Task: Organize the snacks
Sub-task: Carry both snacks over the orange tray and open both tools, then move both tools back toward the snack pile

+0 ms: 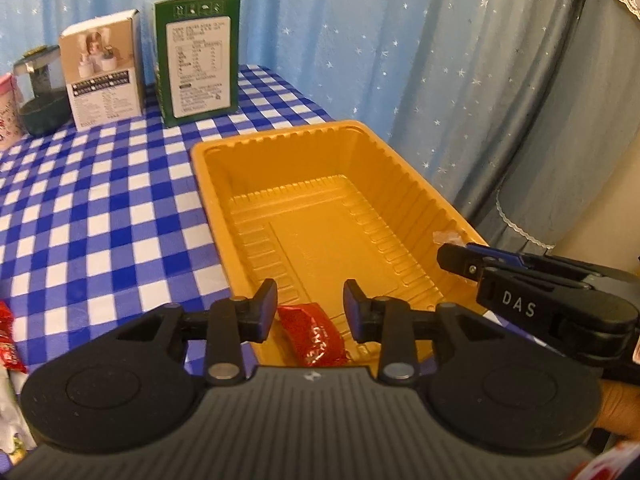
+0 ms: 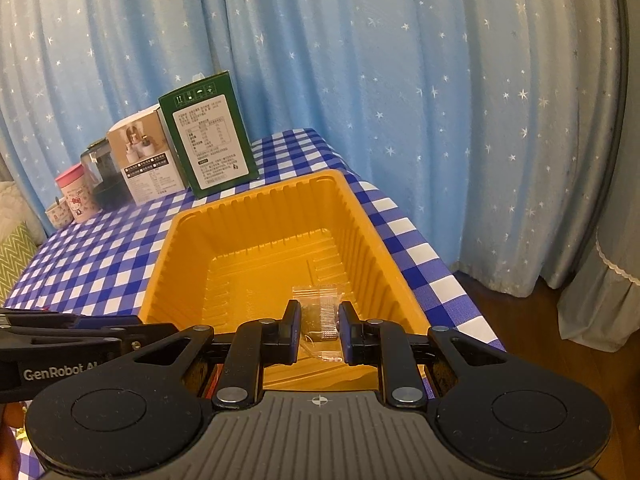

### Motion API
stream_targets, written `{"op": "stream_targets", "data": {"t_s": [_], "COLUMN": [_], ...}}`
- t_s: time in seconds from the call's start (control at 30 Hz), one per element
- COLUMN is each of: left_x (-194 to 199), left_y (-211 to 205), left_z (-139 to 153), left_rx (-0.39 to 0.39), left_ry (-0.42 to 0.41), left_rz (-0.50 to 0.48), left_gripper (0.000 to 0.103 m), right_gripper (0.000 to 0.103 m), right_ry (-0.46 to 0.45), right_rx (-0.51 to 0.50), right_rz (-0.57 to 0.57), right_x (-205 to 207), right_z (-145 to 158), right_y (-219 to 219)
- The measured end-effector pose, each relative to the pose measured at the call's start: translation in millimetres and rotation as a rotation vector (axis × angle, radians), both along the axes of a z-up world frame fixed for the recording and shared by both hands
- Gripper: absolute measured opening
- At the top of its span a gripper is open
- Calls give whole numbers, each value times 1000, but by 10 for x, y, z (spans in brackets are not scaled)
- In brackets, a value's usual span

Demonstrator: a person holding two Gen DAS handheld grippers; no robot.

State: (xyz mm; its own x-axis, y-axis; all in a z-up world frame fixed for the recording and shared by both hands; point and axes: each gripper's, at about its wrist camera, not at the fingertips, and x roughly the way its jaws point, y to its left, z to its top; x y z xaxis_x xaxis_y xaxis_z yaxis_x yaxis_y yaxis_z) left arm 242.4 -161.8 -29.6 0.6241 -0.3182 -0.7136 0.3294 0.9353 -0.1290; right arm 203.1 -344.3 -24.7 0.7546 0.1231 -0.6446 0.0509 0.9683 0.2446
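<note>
Ribbed yellow tray, red packet (possibly candy)

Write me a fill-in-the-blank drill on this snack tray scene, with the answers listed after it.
1. The red snack packet lies inside the ____ tray.
2. The right gripper holds a small ____ plastic bag over the tray.
3. The left gripper is ____ and holds nothing.
4. The green box stands on a blue-and-white ____ tablecloth.

Answers: yellow; clear; open; checked
</note>
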Motion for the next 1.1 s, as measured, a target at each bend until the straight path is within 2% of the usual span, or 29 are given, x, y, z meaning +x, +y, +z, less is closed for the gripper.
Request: {"op": "stream_targets", "data": {"t_s": [0.23,0.4,0.47,0.5,0.53,0.63,0.8,0.93,1.1], "left_x": [-39,-69,-84,-96,-105,-173,-367,-561,-852], "left_y": [191,289,321,336,349,421,589,770,1031], "left_z": [65,84,80,79,79,90,142,195,244], "left_rx": [-10,-17,-17,-17,-17,-17,-21,-17,-10], "left_ry": [-4,-14,-11,-11,-13,-17,-39,-51,-48], "left_rz": [46,70,76,80,82,95,128,167,218], "left_gripper": [33,47,49,52,54,58,74,79,80], "right_gripper": [20,21,31,49,58,58,59,78,79], "right_ry": [-6,-21,-21,-24,-31,-59,-120,-151,-134], "right_rx": [16,50,61,62,66,64,41,3,-13], "right_rz": [18,36,24,17,10,4,12,29,72], "right_x": [1,22,26,20,8,-37,-178,-314,-515], "right_z": [9,13,10,16,24,82,226,321,389], "right_y": [65,74,57,44,34,24,91,203,408]}}
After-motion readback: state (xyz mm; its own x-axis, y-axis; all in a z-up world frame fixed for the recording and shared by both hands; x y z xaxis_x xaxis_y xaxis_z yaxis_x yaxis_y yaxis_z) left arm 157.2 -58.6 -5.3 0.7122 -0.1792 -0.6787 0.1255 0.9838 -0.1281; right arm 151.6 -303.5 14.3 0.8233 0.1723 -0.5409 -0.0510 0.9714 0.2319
